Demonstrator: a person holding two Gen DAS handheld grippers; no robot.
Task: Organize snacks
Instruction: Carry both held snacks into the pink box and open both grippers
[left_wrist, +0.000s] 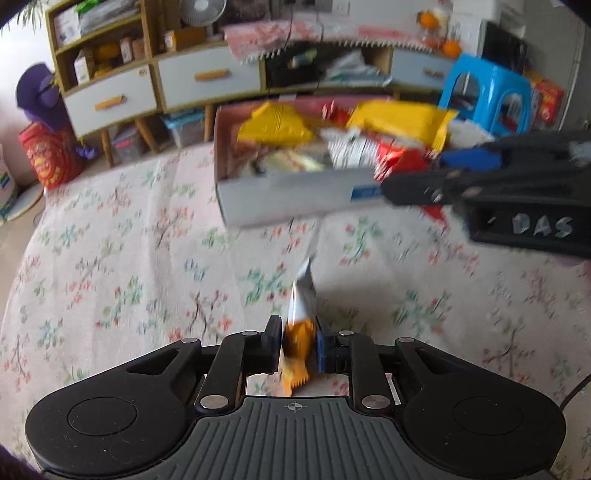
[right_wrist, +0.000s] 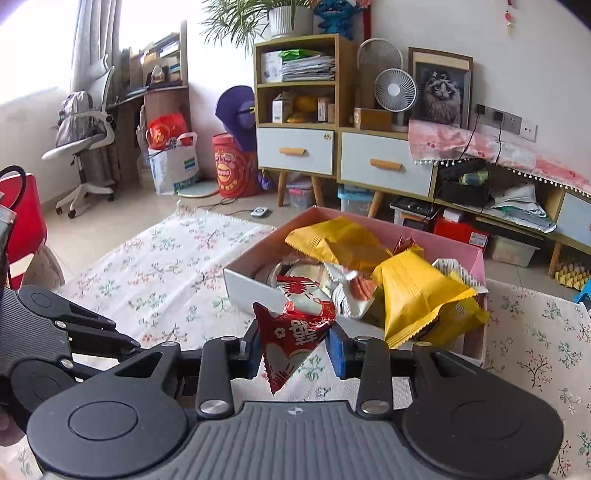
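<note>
My left gripper (left_wrist: 297, 325) is shut on a small orange and silver snack packet (left_wrist: 301, 295), which stands upright between the pads above the floral cloth (left_wrist: 129, 258). My right gripper (right_wrist: 293, 338) is shut on a red snack packet (right_wrist: 288, 343) just in front of the snack box (right_wrist: 247, 288). The open cardboard box (left_wrist: 280, 195) holds two yellow packets (right_wrist: 417, 295) (right_wrist: 340, 240) and several smaller wrapped snacks. In the left wrist view, the right gripper (left_wrist: 413, 175) reaches in from the right at the box's near right corner.
The box sits on a table covered by the floral cloth (right_wrist: 166, 266). Behind it stand a low cabinet with drawers (right_wrist: 384, 162), a blue plastic stool (left_wrist: 487, 92) and a red drum (right_wrist: 232, 170) on the floor. Cloth lies bare to the left of the box.
</note>
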